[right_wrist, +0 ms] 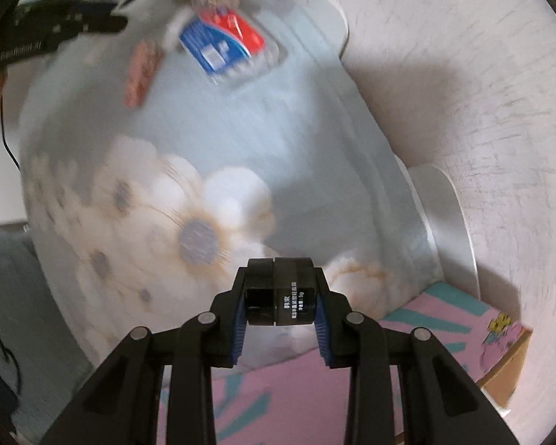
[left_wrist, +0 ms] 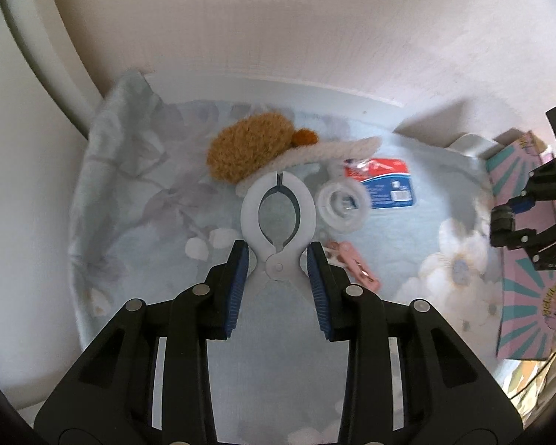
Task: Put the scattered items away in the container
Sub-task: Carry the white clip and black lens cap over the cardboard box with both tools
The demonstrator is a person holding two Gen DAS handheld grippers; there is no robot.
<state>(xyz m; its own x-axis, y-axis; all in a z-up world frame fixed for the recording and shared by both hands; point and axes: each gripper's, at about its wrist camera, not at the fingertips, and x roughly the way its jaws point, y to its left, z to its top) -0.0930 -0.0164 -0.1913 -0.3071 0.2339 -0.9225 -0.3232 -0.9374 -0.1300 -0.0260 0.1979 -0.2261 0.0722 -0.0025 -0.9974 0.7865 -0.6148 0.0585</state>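
Box (right_wrist: 444,337), pink, at cloth's right edge; contents unseen. Right gripper (right_wrist: 280,309) clamps black cylinder (right_wrist: 280,291) near box. Left gripper (left_wrist: 278,267) grips white clip (left_wrist: 277,218). Plush toy (left_wrist: 241,152), ring (left_wrist: 341,204), packet (left_wrist: 387,181), pink clip (left_wrist: 354,264) left on cloth.

White textured wall (left_wrist: 278,29) behind. Worktop (left_wrist: 315,91) white at its rear edge, covered by a pale blue floral cloth (left_wrist: 137,200), bunched at the left rear corner. Soft, diffuse light; faint shadows on the wall.
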